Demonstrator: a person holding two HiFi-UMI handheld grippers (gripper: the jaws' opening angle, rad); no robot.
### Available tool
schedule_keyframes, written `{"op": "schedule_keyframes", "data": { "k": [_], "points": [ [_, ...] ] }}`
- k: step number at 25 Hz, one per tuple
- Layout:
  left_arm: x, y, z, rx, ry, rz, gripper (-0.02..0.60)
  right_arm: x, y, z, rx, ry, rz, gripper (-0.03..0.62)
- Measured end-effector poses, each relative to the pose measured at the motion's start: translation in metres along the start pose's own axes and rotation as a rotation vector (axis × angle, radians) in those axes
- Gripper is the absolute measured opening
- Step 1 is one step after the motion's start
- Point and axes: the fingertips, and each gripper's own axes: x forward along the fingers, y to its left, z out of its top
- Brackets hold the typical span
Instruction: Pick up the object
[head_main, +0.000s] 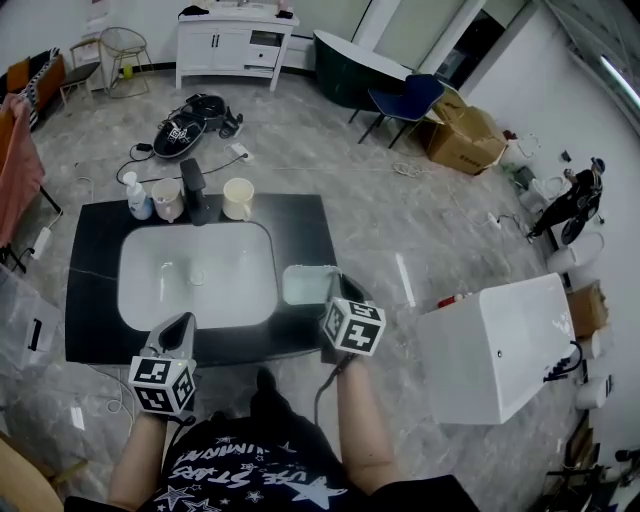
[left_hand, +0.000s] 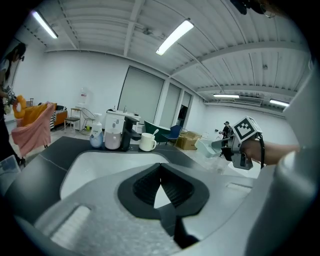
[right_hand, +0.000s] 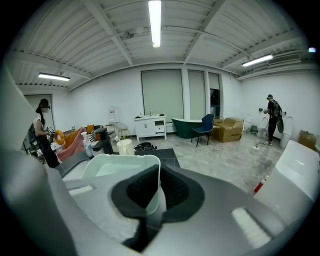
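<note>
A pale green square container (head_main: 306, 284) is at the right end of the black counter (head_main: 300, 215), beside the white sink (head_main: 130, 290). My right gripper (head_main: 333, 291) is shut on its near rim; in the right gripper view the thin wall of the container (right_hand: 120, 167) runs between the pads of the right gripper (right_hand: 159, 176). From the left gripper view the container (left_hand: 209, 147) looks tilted in the right gripper (left_hand: 226, 146). My left gripper (head_main: 186, 322) hovers at the counter's front edge, left of the container. The left gripper (left_hand: 160, 170) is shut and holds nothing.
At the back of the sink stand a soap bottle (head_main: 138, 197), a black faucet (head_main: 195, 190) and two cream cups (head_main: 167, 199) (head_main: 238, 198). A white tub (head_main: 500, 345) stands on the floor at the right. People stand far off (right_hand: 272, 117) (right_hand: 42, 132).
</note>
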Motion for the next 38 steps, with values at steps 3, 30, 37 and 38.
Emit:
{"op": "schedule_keyframes", "data": {
  "k": [3,30,37,38],
  "points": [
    [-0.022,0.007,-0.008,0.004,-0.002,-0.018,0.008,-0.023,0.014,-0.010,0.015,-0.014,-0.015,0.012],
    [-0.112,-0.044,-0.089,0.000,0.073,-0.076,0.008,-0.159,0.033,-0.119,0.067,0.032,0.007,0.011],
    [-0.151,-0.080,-0.111,0.019,0.068,-0.031,0.008,-0.199,0.018,-0.144,0.059,0.039,0.051,0.011],
    [-0.157,-0.085,-0.115,0.015,0.068,-0.027,0.008,-0.205,0.017,-0.147,0.057,0.039,0.057,0.011]
  ]
}}
